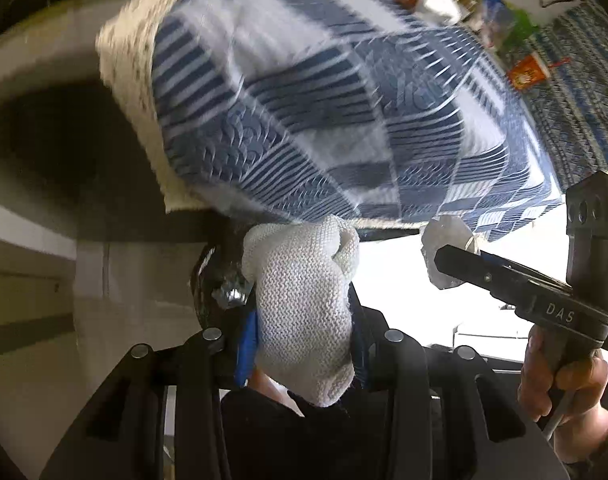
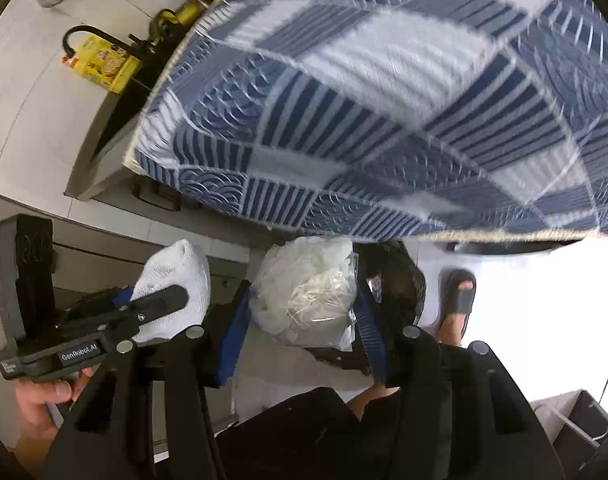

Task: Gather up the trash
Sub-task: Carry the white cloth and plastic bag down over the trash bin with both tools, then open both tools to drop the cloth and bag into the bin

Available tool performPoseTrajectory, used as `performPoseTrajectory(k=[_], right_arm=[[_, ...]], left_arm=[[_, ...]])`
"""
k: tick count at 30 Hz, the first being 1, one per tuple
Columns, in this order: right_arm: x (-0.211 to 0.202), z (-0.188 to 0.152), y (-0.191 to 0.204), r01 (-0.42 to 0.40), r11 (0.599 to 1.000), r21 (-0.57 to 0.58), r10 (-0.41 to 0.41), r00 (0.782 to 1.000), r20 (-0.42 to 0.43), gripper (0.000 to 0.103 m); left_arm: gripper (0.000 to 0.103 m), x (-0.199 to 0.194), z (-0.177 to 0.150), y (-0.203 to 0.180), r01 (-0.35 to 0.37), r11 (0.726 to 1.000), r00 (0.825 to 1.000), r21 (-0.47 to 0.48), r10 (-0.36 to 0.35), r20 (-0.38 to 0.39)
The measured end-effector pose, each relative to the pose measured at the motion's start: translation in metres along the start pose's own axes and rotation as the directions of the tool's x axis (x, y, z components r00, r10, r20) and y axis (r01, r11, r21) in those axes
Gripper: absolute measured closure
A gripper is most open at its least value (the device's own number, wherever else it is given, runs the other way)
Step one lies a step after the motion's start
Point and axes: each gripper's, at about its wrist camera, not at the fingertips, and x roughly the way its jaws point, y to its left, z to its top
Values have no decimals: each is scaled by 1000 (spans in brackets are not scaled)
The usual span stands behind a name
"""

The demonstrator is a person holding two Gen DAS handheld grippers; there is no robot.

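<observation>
My left gripper (image 1: 304,344) is shut on a white knitted cloth (image 1: 300,272), which bulges out between its blue-padded fingers. My right gripper (image 2: 304,320) is shut on a crumpled clear plastic bag (image 2: 304,276) with white scraps inside. Both point steeply down, side by side, beyond the edge of a bed. A black shiny bag (image 2: 399,276) lies just under and behind the plastic bag, and its dark rim (image 1: 208,276) shows left of the cloth. In the left wrist view the right gripper (image 1: 455,260) reaches in from the right with the plastic bag (image 1: 443,248). In the right wrist view the left gripper (image 2: 160,300) holds the cloth (image 2: 176,276).
A blue-and-white quilted bed cover (image 1: 304,100) (image 2: 383,100) fills the upper half of both views. Colourful litter (image 1: 503,28) lies on its far side. A yellow box (image 2: 104,64) sits on the pale floor. A sandalled foot (image 2: 459,292) stands near the black bag.
</observation>
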Motion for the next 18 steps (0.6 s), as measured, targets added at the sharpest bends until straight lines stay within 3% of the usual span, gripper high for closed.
performPoseTrajectory(k=[10, 18], right_arm=[[42, -11, -21, -14, 996, 87, 22, 996, -91, 51], [50, -7, -32, -32, 992, 121, 43, 995, -91, 50]], left_arm=[[67, 50, -13, 12, -2, 999, 993, -40, -3, -120], [67, 65, -4, 15, -16, 1000, 989, -26, 12, -144]])
